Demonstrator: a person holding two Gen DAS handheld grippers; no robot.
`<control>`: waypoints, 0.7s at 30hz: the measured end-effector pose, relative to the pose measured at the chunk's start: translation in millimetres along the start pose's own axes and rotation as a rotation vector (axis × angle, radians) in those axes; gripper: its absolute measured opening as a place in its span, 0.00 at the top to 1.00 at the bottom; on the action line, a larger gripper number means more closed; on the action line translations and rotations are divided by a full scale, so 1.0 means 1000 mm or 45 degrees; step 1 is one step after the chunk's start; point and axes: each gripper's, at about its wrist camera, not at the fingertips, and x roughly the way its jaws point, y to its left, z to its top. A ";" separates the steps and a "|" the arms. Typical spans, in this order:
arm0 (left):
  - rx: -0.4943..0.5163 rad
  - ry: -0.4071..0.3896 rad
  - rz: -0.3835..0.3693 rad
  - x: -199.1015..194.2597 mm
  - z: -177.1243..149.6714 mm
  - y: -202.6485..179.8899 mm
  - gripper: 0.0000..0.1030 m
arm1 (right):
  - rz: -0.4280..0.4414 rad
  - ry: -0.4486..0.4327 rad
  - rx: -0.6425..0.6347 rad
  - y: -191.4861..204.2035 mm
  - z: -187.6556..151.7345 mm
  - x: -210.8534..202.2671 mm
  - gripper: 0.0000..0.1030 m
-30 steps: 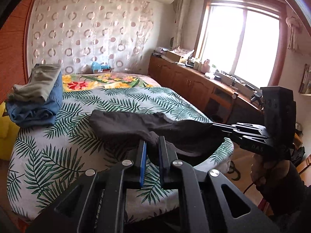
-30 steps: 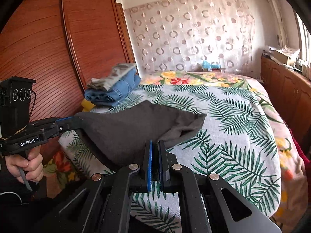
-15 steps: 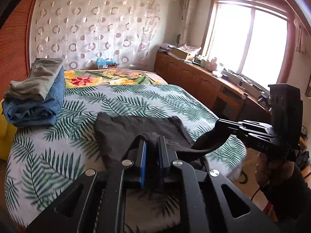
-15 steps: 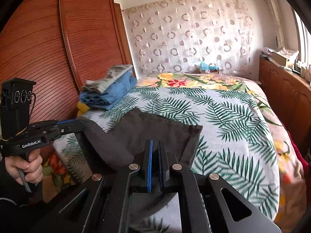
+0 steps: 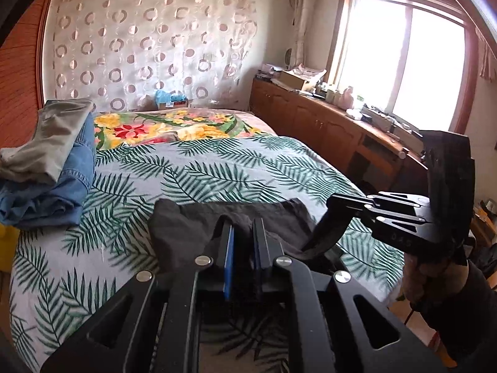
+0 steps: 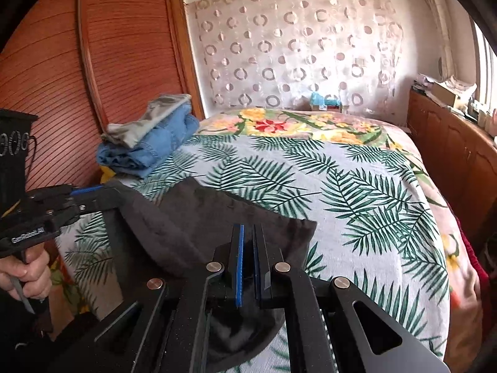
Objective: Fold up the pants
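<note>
- Far left, against the reddish-brown slatted wooden wardrobe door (image 6: pixel 46 71): a stack of folded clothes, grey-beige garment (image 5: pixel 46 143) lying on top of folded blue denim jeans (image 5: pixel 46 199), at the left edge of the bed.
- Bed covered with a white sheet printed with green palm fronds (image 5: pixel 223 168); a floral blanket in yellow and red (image 5: pixel 149 127) lies across the head end.
- Dark charcoal-grey fabric pants (image 5: pixel 198 220) lie at the near edge of the bed, partly on the sheet, near side lifted and draping off the edge.
- Left gripper (image 5: pixel 242 239), black with blue-lined pads: jaws drawn in tight, pinching a fold of the pants at the near edge. In the right wrist view it (image 6: pixel 107 191) clamps the left corner of the cloth, a hand (image 6: pixel 25 279) on its handle.
- Right gripper (image 6: pixel 247 248): jaws pressed together on the pants fabric, cloth bunched under the pads. From the left wrist view it (image 5: pixel 334 205) holds a taut strip of the cloth, lifted clear of the sheet.
- Right side: a low brown wooden cabinet (image 5: pixel 326 130) with cluttered top, running under a bright window (image 5: pixel 403 62).
</note>
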 end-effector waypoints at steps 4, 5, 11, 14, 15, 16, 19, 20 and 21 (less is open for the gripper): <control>-0.010 0.010 0.026 0.018 0.012 0.008 0.89 | -0.067 0.006 0.009 -0.006 0.014 0.018 0.96; -0.013 0.012 0.026 0.021 0.014 0.010 0.89 | -0.080 0.011 0.016 -0.008 0.017 0.023 0.96; -0.052 0.056 0.021 0.043 0.021 0.021 0.89 | -0.137 0.053 0.008 -0.007 0.028 0.051 0.96; -0.073 0.069 0.007 0.042 0.016 0.024 0.86 | -0.133 0.076 0.018 -0.008 0.027 0.058 0.95; -0.073 0.071 0.011 0.041 0.014 0.025 0.79 | -0.127 0.076 0.031 -0.011 0.027 0.059 0.95; -0.070 0.074 0.014 0.040 0.013 0.025 0.71 | -0.117 0.071 0.042 -0.011 0.026 0.059 0.95; -0.060 0.080 0.018 0.038 0.009 0.027 0.55 | -0.114 0.068 0.061 -0.014 0.026 0.056 0.95; -0.059 0.086 0.016 0.038 0.008 0.028 0.54 | -0.111 0.074 0.056 -0.016 0.026 0.054 0.94; -0.062 0.094 0.014 0.039 0.007 0.030 0.53 | -0.109 0.076 0.046 -0.015 0.025 0.053 0.94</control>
